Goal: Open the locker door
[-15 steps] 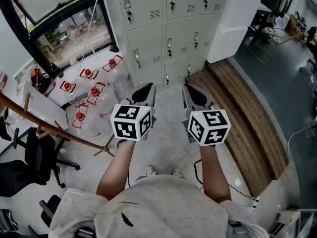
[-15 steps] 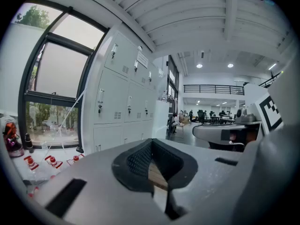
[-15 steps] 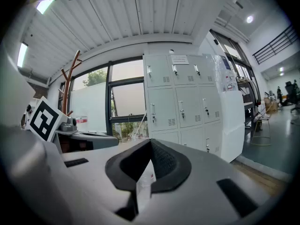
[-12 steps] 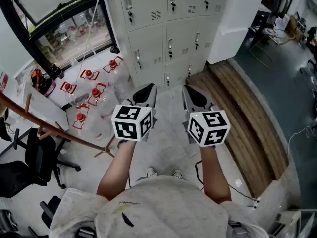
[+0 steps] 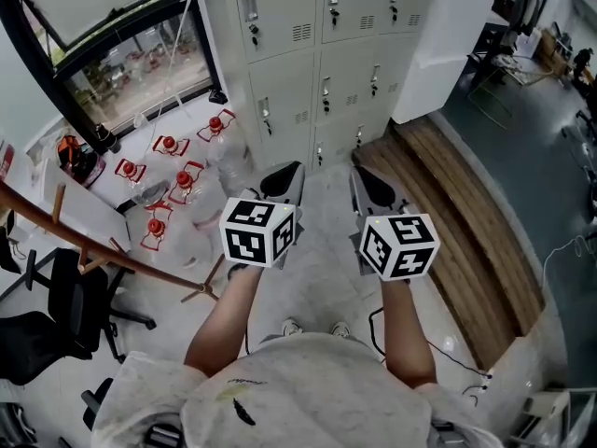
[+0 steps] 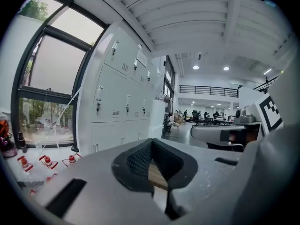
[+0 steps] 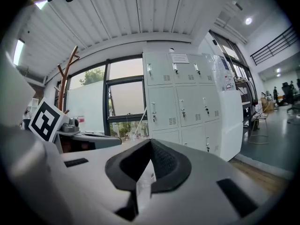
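A bank of pale grey lockers (image 5: 317, 54) stands ahead of me, all doors closed, each with a small handle and key. My left gripper (image 5: 284, 181) and right gripper (image 5: 369, 183) are held side by side above the floor, well short of the lockers, pointing at them. Both are shut with nothing between the jaws. The left gripper view has the lockers (image 6: 123, 90) to the left of the left gripper (image 6: 151, 165). From the right gripper (image 7: 149, 162), the lockers (image 7: 180, 100) are straight ahead with their doors closed.
Several big water bottles with red caps (image 5: 177, 177) lie on the floor left of the lockers, under a window (image 5: 112, 54). A wooden coat stand (image 5: 93, 243) and black office chair (image 5: 37, 329) are at left. A white cabinet (image 5: 438, 40) and wooden platform (image 5: 457, 213) are at right.
The lockers and both grippers sit slightly lower and further right in the head view than before. Both grippers stay shut and level with each other.
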Demonstrator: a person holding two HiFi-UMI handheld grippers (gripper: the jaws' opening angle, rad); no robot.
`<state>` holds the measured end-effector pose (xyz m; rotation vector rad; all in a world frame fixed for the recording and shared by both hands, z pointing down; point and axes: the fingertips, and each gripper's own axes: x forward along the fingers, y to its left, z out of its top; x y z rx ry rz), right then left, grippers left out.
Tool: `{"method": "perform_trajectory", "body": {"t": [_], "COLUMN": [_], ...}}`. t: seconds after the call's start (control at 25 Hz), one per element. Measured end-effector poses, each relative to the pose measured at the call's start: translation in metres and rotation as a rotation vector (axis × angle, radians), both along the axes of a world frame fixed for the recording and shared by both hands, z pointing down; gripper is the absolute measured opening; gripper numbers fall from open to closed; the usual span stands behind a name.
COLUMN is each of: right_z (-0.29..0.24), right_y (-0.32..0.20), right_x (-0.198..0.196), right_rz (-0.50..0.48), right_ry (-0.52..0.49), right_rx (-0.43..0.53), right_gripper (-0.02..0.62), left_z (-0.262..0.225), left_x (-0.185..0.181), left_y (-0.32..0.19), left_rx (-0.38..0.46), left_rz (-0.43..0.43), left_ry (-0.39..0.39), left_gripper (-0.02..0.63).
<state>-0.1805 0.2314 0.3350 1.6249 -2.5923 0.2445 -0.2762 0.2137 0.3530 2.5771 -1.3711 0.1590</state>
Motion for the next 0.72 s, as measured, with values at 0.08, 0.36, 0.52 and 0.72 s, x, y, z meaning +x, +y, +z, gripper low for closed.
{"method": "perform_trajectory", "body": {"t": [0.08,0.36,0.52,0.72], "right_z": [0.002,0.011,0.01,0.014], "right_y": [-0.002,-0.016,-0.033,-0.061], "right_x": [-0.005,-0.012,-0.008,0.006], "right_rz": [0.01,0.045,0.053,0.037], "right_ry": [0.0,-0.001,-0.009,-0.03], "right_rx": [-0.005,-0.023,-0.019,-0.007], "right_gripper": [0.003,0.003,0.003,0.003], "left_z": [0.002,0.009,0.011,0.014], "left_x": [-0.006,-0.015,-0.01,0.006], "left_y": [-0.004,-0.022,-0.04,-0.067], "left_rx": [-0.007,-0.022,-0.027,-0.022], "left_rz": [0.009,0.033,0.042,0.035], "left_ry": [0.005,0.012,0.011,-0.005], "left_gripper": [0.006,0.006,0.006,0.006]}}
